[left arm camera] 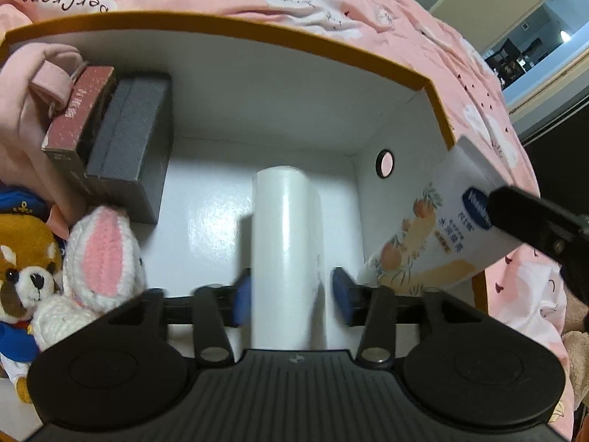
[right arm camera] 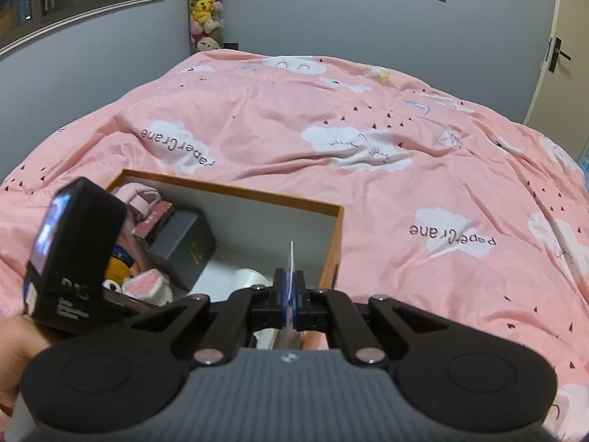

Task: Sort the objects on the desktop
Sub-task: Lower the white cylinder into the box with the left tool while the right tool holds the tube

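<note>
The left claw (left arm camera: pixel 291 296) stands open, its blue pads (left arm camera: pixel 342 300) on either side of a white cylinder (left arm camera: pixel 281 243) that lies on the floor of the orange-rimmed box (left arm camera: pixel 279 42); the left pad looks to touch it, the right pad stands just apart. The right claw (right arm camera: pixel 291 289) is closed on a flat white tube (left arm camera: pixel 438 228) printed with peaches, held edge-on over the box's right wall. Inside the box, against its left wall, sit a dark grey case (left arm camera: pixel 129 140) and a maroon carton (left arm camera: pixel 79 110) side by side, with a pink strap (left arm camera: pixel 48 81) behind them. In the near left corner a knitted white rabbit (left arm camera: pixel 99 254) touches a plush fox in a blue cap (left arm camera: pixel 25 261). The box rests on a bed with a pink quilt (right arm camera: pixel 368 147).
</note>
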Demonstrator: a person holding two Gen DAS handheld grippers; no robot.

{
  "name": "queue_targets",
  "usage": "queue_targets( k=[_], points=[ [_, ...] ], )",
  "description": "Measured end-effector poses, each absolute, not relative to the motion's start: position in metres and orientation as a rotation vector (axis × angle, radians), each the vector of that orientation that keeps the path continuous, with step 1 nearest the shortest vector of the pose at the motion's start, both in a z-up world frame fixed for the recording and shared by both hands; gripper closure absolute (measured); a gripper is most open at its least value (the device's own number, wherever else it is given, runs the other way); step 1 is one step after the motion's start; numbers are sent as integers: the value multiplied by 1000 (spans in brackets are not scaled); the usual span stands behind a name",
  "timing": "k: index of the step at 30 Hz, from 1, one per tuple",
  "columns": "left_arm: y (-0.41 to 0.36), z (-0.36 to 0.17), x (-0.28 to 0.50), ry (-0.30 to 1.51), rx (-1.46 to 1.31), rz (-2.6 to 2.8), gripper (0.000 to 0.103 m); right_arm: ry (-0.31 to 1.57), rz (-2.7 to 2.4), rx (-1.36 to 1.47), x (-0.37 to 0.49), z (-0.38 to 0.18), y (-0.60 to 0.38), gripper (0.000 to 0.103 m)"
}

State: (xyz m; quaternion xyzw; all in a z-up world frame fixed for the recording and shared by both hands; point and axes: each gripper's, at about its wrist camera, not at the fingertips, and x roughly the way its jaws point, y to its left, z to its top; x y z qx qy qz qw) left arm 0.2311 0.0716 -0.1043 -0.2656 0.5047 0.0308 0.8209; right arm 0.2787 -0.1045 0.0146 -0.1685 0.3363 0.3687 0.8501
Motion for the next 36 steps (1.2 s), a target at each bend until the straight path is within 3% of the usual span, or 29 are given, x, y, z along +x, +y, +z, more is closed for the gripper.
queue_targets(
  k=[17,23,32,36],
  points=[
    [64,-89,242,1198,-402,66,39,720,775,-352,277,12,-109,101],
    [76,-89,249,1225,-413,50,59,714,785,-360,277,14,-109,101],
    [78,-96,256,1281,-505,-19,61,711,796,-323,280,18,-115,101],
    [78,-105,264,1314,-550,-40,66,710,804,-317,279,18,-118,101]
  ],
)
